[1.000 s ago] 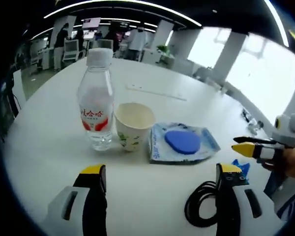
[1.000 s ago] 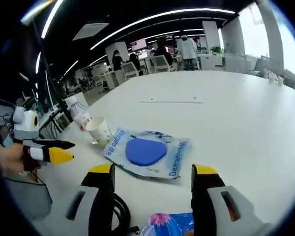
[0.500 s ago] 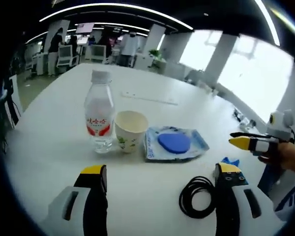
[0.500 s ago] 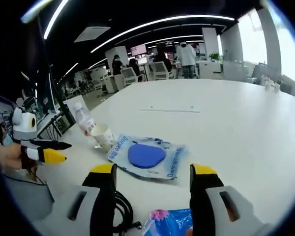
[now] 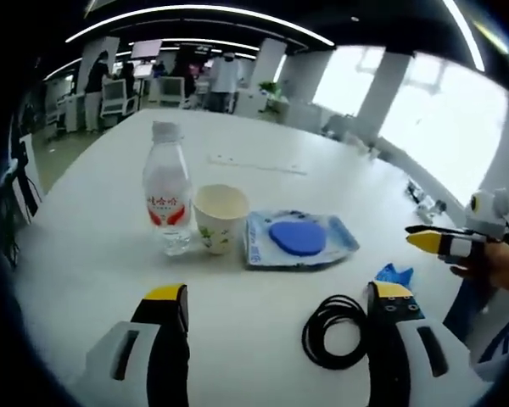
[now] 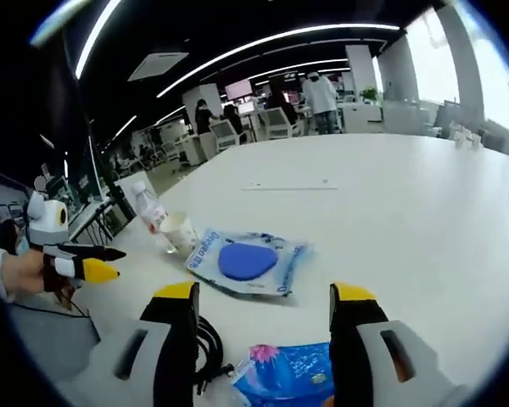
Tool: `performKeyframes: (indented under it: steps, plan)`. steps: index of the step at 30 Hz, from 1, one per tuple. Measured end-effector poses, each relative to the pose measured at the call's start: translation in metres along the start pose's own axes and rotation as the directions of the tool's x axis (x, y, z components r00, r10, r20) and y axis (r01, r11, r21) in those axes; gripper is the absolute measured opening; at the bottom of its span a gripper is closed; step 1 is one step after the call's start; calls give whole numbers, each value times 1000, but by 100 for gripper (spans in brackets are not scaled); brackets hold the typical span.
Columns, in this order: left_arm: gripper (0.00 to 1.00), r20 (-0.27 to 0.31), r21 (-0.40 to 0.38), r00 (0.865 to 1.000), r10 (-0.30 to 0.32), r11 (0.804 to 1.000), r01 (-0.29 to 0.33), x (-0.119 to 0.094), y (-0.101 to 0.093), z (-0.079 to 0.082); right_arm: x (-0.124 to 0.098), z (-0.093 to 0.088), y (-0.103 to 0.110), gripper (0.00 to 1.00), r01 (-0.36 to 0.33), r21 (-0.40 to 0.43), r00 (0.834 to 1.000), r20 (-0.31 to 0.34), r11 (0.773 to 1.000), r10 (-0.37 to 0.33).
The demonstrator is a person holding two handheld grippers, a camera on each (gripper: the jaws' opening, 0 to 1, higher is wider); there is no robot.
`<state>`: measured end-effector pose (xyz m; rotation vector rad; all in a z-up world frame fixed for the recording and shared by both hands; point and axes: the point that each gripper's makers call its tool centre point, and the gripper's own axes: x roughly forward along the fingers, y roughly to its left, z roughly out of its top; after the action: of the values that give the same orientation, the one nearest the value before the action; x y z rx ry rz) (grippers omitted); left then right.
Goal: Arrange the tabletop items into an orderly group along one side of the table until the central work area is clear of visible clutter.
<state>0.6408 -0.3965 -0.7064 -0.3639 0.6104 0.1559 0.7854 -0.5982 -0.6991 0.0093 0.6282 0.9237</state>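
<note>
In the left gripper view my left gripper hangs just above the white table, jaws spread wide with nothing between them. Beside its right-hand jaw a black cable coil lies flat on the table near the edge closest to me. A little beyond that jaw I see a corner of the blue packet. Farther in, three things stand in a row, close side by side: a clear water bottle with a red label and white cap, upright; a paper cup, upright and open, just beside the bottle; and a flat blue-and-white pouch with a round blue pad inside, lying beside the cup.

In the right gripper view my right gripper is also wide apart and carries nothing. Close in front of it, between the jaws, lies the blue packet with a pink flower print, and the cable coil sits by the left-hand jaw. Beyond them is the pouch, then the cup and the bottle toward the table's far-left edge. The left gripper comes in from the left of this view, held in a hand.

The rest of the table runs bare to its far edge, where office chairs and standing people are dimly visible.
</note>
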Motion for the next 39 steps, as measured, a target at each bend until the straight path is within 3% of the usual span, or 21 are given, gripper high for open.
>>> performKeyframes:
  steps: [8, 9, 11, 12, 16, 20, 26, 27, 30, 37, 39]
  plan:
    - [80, 27, -10, 999, 40, 999, -39, -3, -12, 1, -11, -13, -32, 59, -18, -15, 999, -32, 1000, 18]
    - [80, 23, -10, 999, 46, 999, -46, -3, -7, 3, -13, -14, -35, 59, -25, -23, 999, -38, 999, 24]
    - [78, 30, 2, 996, 87, 996, -87, -7, -12, 3, -16, -13, -48, 59, -29, -37, 999, -41, 999, 27]
    - [78, 54, 7, 993, 105, 994, -105, -9, -14, 6, -21, -15, -49, 59, -34, -39, 999, -40, 999, 33]
    - [78, 53, -34, 993, 108, 994, -107, -7, -21, 3, -26, -14, -60, 59, -63, -60, 997, -50, 996, 60]
    - [78, 63, -23, 991, 116, 993, -114, -5, -30, 2, -34, -10, -64, 59, -86, -65, 996, -36, 994, 84]
    - [76, 38, 2, 996, 82, 997, -82, 3, -62, -3, -46, -16, -73, 59, -96, -36, 995, -30, 995, 95]
    - [75, 38, 11, 996, 80, 997, -80, -2, -77, -9, -49, -19, -74, 59, -101, -33, 994, -34, 994, 100]
    - [74, 44, 26, 997, 63, 998, -64, -2, -96, -11, -54, -23, -79, 59, -108, -14, 994, -32, 994, 107]
    - [71, 1, 49, 999, -36, 998, 36, 6, -136, -23, -72, -36, -90, 59, -94, -6, 995, -38, 996, 94]
    - [71, -34, 62, 997, -65, 996, 67, 10, -140, -30, -73, -40, -91, 59, -101, -13, 994, -40, 995, 101]
